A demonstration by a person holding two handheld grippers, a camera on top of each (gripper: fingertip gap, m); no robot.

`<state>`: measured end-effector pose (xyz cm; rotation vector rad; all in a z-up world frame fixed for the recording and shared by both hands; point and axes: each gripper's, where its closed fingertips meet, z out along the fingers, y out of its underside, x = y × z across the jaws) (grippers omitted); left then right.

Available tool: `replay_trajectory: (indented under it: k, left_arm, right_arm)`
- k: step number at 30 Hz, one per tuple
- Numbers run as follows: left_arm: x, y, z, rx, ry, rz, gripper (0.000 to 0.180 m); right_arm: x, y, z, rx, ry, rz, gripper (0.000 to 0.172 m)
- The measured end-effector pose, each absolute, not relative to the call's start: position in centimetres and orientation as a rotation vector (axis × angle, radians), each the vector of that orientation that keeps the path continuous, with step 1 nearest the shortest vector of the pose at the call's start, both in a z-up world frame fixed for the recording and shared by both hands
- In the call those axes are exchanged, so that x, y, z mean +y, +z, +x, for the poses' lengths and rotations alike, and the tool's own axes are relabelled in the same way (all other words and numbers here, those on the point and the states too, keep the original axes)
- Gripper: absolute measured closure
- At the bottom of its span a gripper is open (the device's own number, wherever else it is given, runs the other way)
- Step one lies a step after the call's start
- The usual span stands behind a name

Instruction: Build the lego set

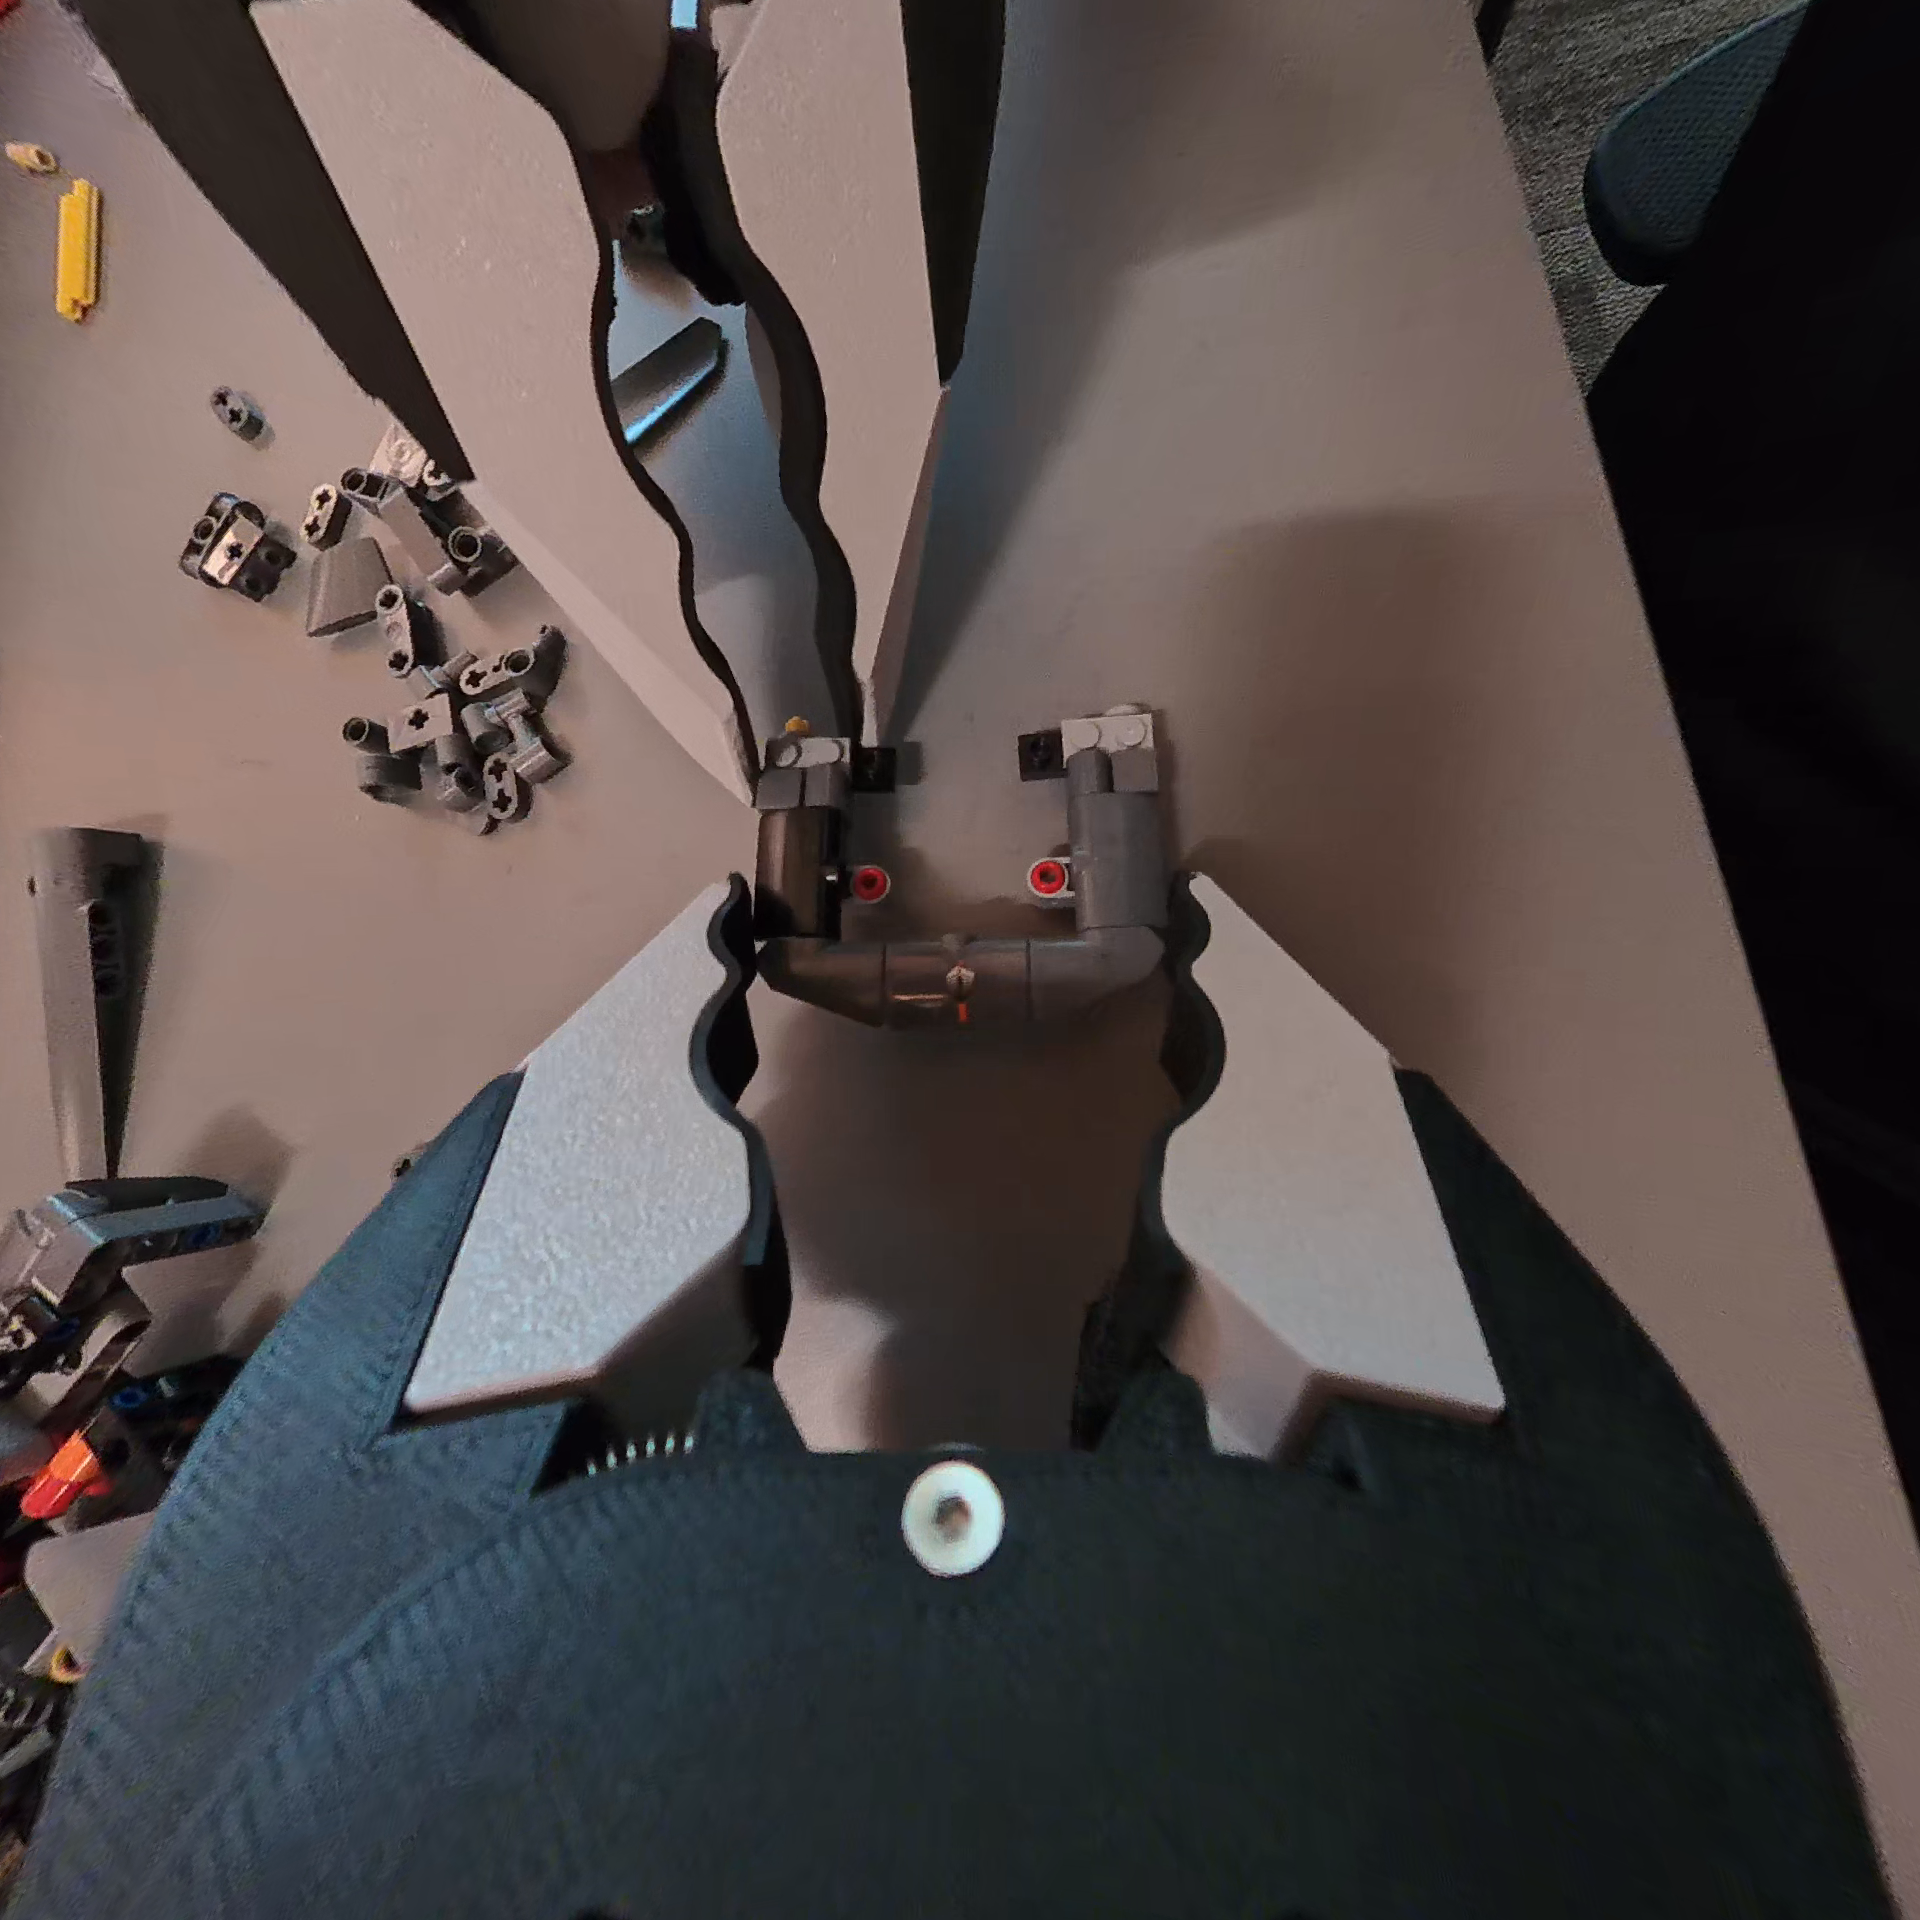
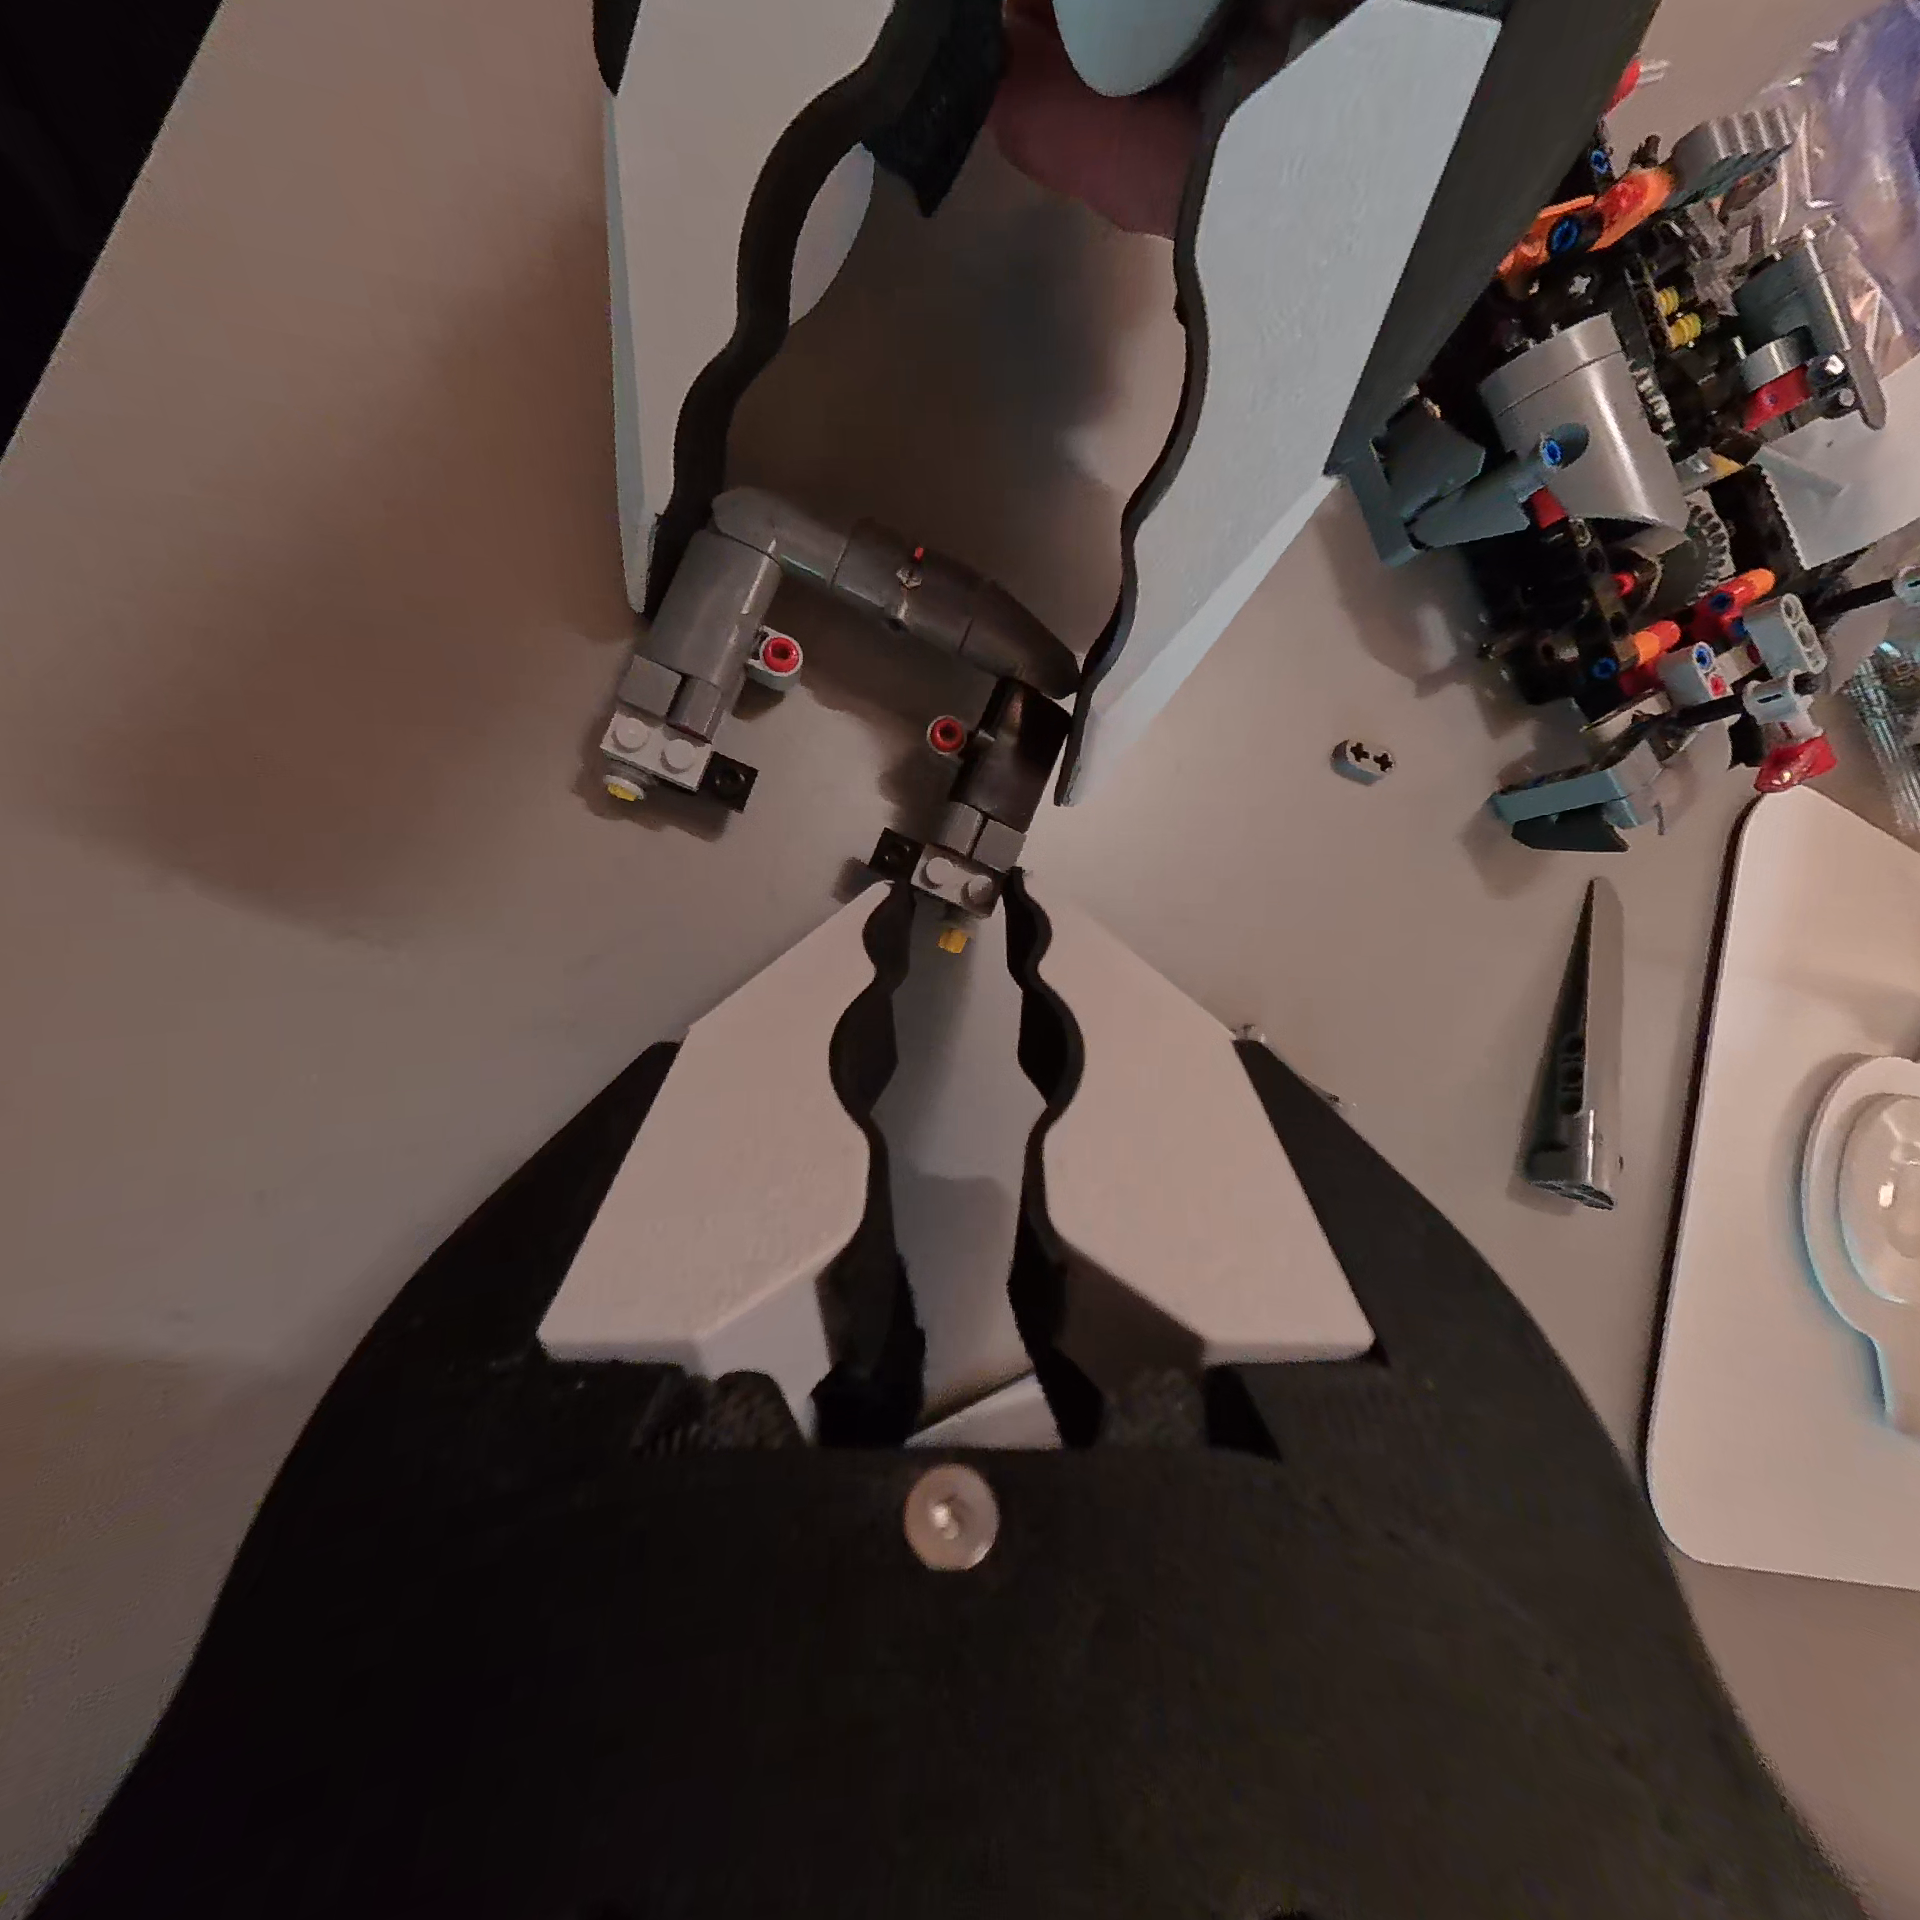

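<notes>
A grey U-shaped brick assembly with two red pins lies on the table. In the left wrist view my left gripper spans its base, and both pads touch the outer sides of its two arms. My right gripper is shut on the light grey plate at the end of one arm, with a small yellow pin just below it. The right gripper also shows in the left wrist view, coming in from the far side. The left gripper shows in the right wrist view, around the assembly.
A pile of small grey connectors and a yellow beam lie to the left. A grey tapered panel, a loose grey connector, a partly built model and a white tray lie to the right. The table edge runs beside a dark chair. Left and right tips are no more than a few centimetres apart. The loose grey connector is about 9 cm from my left fingertips.
</notes>
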<state>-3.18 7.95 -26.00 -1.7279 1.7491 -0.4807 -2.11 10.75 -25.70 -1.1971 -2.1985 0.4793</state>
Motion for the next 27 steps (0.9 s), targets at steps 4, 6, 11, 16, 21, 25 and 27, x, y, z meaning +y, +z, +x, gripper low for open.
replay_trajectory:
  k: [4,6,11,16,21,25,27]
  left_arm:
    - [8.3,-25.9,-3.1,1.725,-0.459,-1.733,0.103]
    - [8.4,-25.9,-3.1,1.723,-0.458,-1.732,0.103]
    - [8.9,-25.7,-3.0,1.694,-0.445,-1.730,0.104]
    - [9.6,-25.2,-3.1,1.655,-0.412,-1.724,0.104]
    - [10.1,-24.2,-3.3,1.625,-0.403,-1.707,0.104]
    - [10.3,-24.1,-3.4,1.622,-0.396,-1.708,0.103]
    - [10.3,-24.0,-3.3,1.624,-0.400,-1.707,0.103]
  right_arm:
    - [11.1,-25.5,-2.0,-2.175,0.480,-1.208,0.157]
    - [11.2,-25.5,-2.0,-2.166,0.484,-1.211,0.157]
    - [11.7,-25.1,-1.9,-2.121,0.492,-1.232,0.157]
    - [12.9,-24.3,-1.6,-2.044,0.493,-1.268,0.143]
    - [14.4,-23.3,-0.9,-1.956,0.522,-1.281,0.142]
    - [15.1,-23.2,-0.9,-1.908,0.556,-1.296,0.143]
    - [15.2,-23.2,-0.9,-1.898,0.546,-1.282,0.144]
